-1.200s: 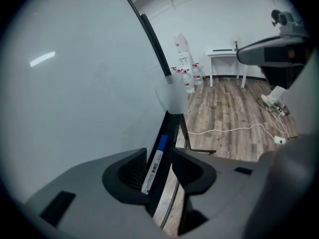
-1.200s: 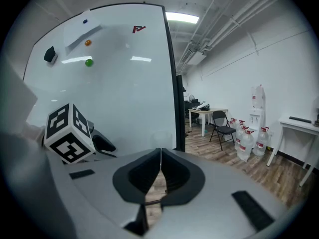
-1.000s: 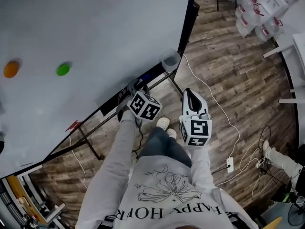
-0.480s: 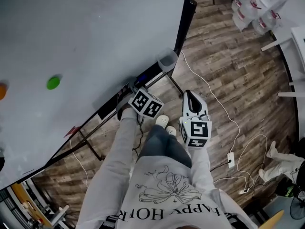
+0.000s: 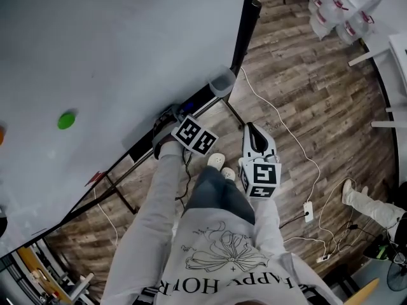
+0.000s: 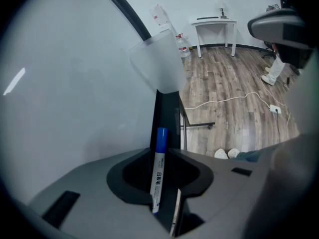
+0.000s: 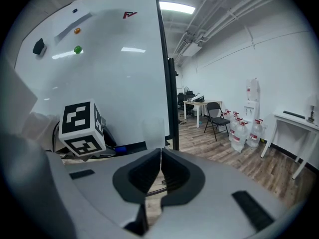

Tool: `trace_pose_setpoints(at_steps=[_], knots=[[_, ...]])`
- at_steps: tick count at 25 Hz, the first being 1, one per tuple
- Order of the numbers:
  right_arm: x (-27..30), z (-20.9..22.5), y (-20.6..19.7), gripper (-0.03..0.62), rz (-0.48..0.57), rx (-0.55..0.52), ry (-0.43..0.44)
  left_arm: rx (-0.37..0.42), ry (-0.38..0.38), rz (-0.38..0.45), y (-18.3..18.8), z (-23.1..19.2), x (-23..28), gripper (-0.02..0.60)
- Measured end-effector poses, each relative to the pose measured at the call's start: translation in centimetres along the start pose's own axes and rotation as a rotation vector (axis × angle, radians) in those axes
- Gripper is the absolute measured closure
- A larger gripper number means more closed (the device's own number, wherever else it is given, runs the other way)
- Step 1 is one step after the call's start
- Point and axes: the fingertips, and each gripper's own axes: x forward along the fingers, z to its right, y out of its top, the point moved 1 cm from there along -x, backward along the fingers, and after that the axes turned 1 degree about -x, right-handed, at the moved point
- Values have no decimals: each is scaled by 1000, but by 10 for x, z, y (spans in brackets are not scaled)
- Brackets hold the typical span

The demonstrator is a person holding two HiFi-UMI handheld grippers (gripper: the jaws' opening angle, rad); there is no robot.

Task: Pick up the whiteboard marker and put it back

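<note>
The white whiteboard marker with a blue cap (image 6: 159, 168) lies along the black tray (image 6: 168, 113) under the white whiteboard (image 6: 70, 83). It sits between the jaws of the left claw (image 6: 160, 152), which have just been closing and do not yet pinch it. The right claw (image 7: 160, 153) is closed together, empty

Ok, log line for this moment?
left gripper: jaws have just been closing round blue-capped whiteboard marker, narrow gap remains | right gripper: jaws together, empty
</note>
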Motion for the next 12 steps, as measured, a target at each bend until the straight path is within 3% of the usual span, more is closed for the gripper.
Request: trace_pose_setpoints(at_steps=[5, 12], knots=[[1, 4, -2, 589, -5, 5, -5, 31, -35, -40, -2, 3, 4, 511], [2, 8, -6, 589, -13, 16, -8, 42, -10, -48, 0, 2, 5, 517]])
